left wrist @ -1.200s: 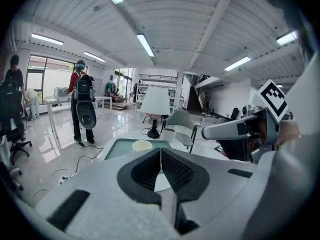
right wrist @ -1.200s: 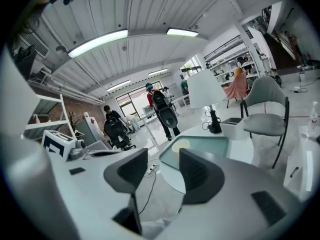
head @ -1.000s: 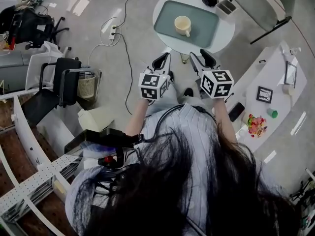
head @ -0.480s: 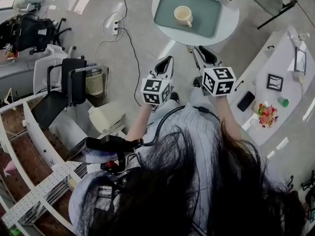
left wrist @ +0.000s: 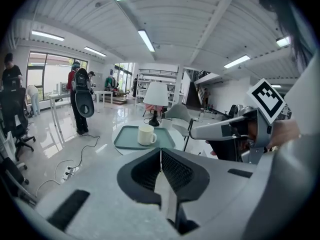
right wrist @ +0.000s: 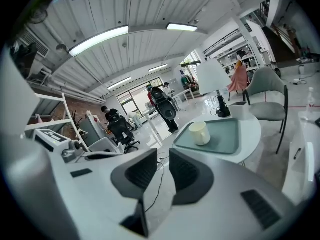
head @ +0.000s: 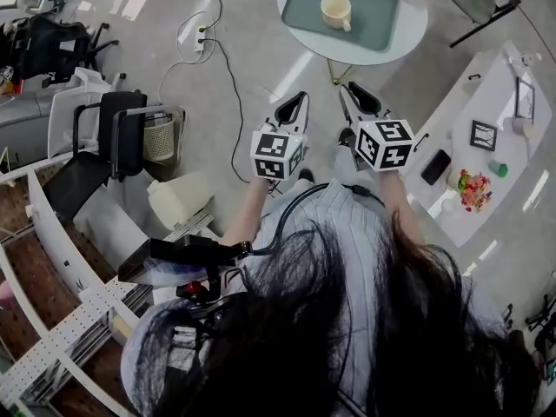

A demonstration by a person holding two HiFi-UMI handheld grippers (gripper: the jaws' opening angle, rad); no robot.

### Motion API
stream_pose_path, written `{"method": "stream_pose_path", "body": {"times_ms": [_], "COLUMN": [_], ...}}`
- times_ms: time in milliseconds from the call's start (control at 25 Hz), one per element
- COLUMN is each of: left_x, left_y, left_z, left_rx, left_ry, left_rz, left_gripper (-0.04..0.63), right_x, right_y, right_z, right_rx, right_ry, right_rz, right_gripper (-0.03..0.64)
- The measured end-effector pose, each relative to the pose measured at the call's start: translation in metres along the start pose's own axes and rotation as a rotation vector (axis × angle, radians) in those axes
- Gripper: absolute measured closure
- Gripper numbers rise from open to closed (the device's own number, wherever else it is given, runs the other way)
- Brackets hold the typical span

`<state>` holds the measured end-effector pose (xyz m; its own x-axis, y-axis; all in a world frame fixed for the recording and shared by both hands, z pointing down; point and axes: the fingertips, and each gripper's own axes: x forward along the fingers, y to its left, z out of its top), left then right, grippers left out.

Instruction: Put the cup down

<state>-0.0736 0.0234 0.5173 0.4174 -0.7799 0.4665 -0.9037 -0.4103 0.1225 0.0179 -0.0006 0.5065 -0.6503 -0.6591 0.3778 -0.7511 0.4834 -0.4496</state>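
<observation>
The cup (head: pixel 335 11) stood upright on the green tray (head: pixel 375 26), which lay on the round desk (head: pixel 415 35). I had the left gripper (left wrist: pixel 160 153) well short of the tray, its jaws pressed together and empty. The right gripper (right wrist: pixel 164 159) hung beside it, equally far from the tray. Its jaws had just been closing and stood a narrow slit apart, with nothing between them.

Glossy grey floor (head: pixel 261 24) spreads below. Ahead of the left tool (head: pixel 295 102) stands a round white surface (head: pixel 413 26), with a black office chair (head: pixel 122 124) off to that tool's left. The ribbed white ceiling (left wrist: pixel 190 19) carries strip lights (left wrist: pixel 146 40), and tall windows (left wrist: pixel 47 76) glow far left.
</observation>
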Motion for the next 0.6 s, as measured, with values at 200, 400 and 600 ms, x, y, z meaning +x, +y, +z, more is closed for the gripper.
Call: {"method": "stream_pose_path", "body": {"times_ms": [200,400,600], "left_x": [-0.045,-0.094,-0.144], "left_y": [0.021,0.043,0.049], "left_z": [-0.01,-0.031,-0.057], "left_rx": [-0.007,-0.017,-0.028], "left_ry": [-0.027,-0.036,-0.048], "left_rz": [0.019,0.029,0.0], "left_gripper": [0.577,0.578,0.578], "right_x": [-0.004,-0.011,-0.025], "right_y": [0.046,0.093,0.137], "right_z": [-0.016,-0.034,-0.056], "right_rx": [-0.008,-0.02,-0.029], "right_ry": [-0.014,-0.032,-0.055], "right_rz": [0.003,-0.01,-0.028], "right_gripper": [0.529,0.534,0.545]}}
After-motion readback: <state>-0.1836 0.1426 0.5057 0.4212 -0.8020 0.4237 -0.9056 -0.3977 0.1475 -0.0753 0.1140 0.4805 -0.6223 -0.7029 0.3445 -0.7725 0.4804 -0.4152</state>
